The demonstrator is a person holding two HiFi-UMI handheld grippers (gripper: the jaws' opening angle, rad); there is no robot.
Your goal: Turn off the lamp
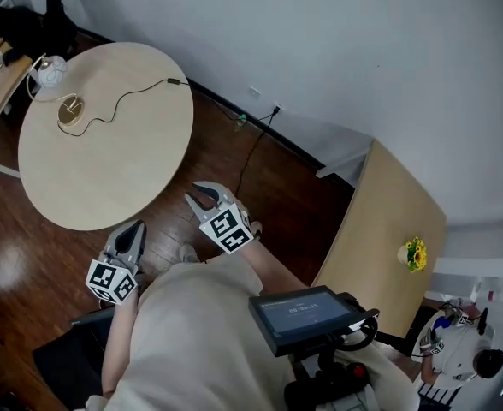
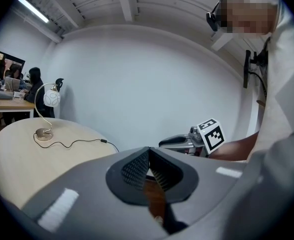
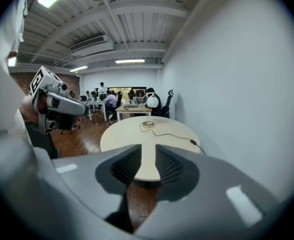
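The lamp [image 1: 52, 73] has a white globe on a curved arm and a brass base [image 1: 72, 110]. It stands at the far left of a round pale table [image 1: 123, 161], and its black cord [image 1: 140, 92] trails across the top. Both grippers hover over the wooden floor, short of the table's near edge. My left gripper [image 1: 136, 227] has its pads together at the tips with nothing between them [image 2: 148, 154]. My right gripper [image 1: 200, 197] stands open and empty [image 3: 148, 154], pointing at the table. The lamp [image 2: 51, 99] shows far off in the left gripper view, and the lamp [image 3: 151, 100] also in the right gripper view.
A rectangular wooden table [image 1: 388, 221] with a small yellow flower [image 1: 416, 253] stands to the right by the white wall. A cable [image 1: 256, 144] runs over the floor to a wall socket. A screen device [image 1: 307, 313] hangs at the person's chest. Desks with seated people [image 3: 107, 101] lie beyond.
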